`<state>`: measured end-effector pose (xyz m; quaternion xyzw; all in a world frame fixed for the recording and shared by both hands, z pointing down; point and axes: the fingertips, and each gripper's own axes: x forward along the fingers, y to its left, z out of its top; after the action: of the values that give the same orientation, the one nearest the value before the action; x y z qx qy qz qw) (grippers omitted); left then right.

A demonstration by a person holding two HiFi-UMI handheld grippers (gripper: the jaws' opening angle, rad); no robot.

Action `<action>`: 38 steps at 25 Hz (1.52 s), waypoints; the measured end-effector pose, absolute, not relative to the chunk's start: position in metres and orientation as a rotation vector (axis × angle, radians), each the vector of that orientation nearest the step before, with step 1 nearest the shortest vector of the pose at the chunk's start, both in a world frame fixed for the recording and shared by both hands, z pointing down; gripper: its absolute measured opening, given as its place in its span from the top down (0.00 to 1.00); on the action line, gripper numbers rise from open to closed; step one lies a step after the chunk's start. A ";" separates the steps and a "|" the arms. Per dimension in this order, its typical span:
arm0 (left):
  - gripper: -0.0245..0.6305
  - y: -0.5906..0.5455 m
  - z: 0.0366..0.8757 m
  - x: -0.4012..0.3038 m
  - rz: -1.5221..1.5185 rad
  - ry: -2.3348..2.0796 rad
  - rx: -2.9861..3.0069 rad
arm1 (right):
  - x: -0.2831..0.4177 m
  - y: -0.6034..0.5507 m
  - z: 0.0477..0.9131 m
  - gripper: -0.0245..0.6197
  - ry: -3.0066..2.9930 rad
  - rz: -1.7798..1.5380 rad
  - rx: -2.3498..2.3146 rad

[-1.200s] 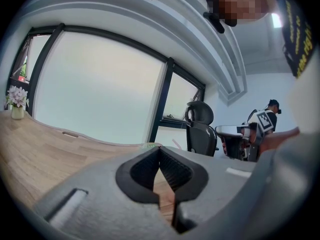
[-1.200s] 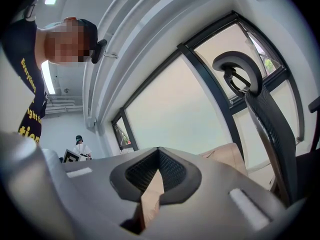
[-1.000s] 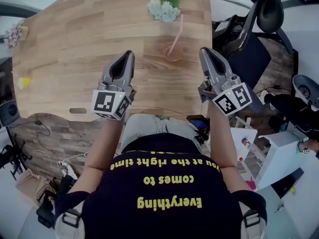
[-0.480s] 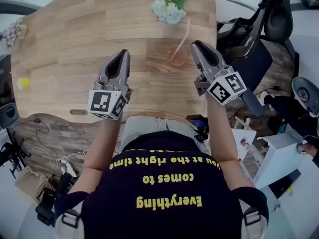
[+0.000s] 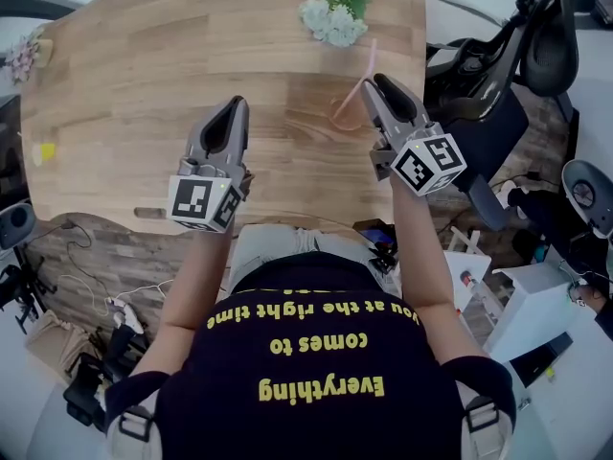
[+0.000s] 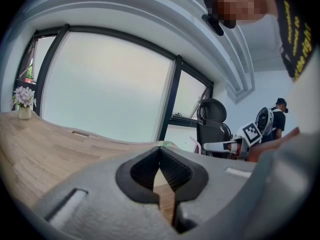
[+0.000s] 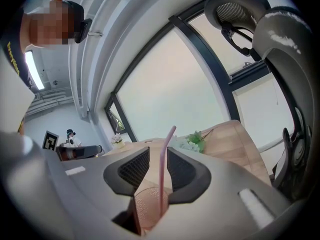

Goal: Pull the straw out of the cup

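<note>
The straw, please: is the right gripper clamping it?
No, the right gripper has just been opening; the straw stands free between its jaws.

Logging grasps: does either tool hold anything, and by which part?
Nothing is held. Right tool: jaws have just been opening, the straw stands between them, unpinched. Left tool: shut, empty.

Cup [image 5: 343, 115]: on the table [image 5: 144, 75], near its edge on your right; straw [image 5: 368, 60] — standing in it
Flowers [image 5: 333, 19]: behind the cup, farther from you
</note>
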<state>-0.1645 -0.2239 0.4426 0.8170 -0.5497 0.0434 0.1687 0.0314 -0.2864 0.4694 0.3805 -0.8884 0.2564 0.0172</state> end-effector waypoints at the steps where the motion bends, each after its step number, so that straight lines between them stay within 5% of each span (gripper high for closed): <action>1: 0.96 -0.224 0.444 -0.165 0.125 -1.564 2.319 | 0.031 -0.288 0.471 0.78 -2.757 0.798 1.185; 12: 0.96 -0.224 0.451 -0.168 0.132 -1.570 2.300 | 0.023 -0.297 0.484 0.81 -2.738 0.829 1.192; 18: 0.96 -0.224 0.452 -0.168 0.138 -1.570 2.297 | 0.023 -0.297 0.482 0.90 -2.745 0.820 1.205; 38: 0.96 -0.214 0.438 -0.161 0.116 -1.573 2.331 | 0.028 -0.283 0.426 0.91 -2.869 0.722 1.202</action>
<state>-0.1605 -0.2136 0.4378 0.8172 -0.5514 0.0407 0.1629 0.0277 -0.2832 0.4263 0.3762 -0.8982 0.2260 -0.0258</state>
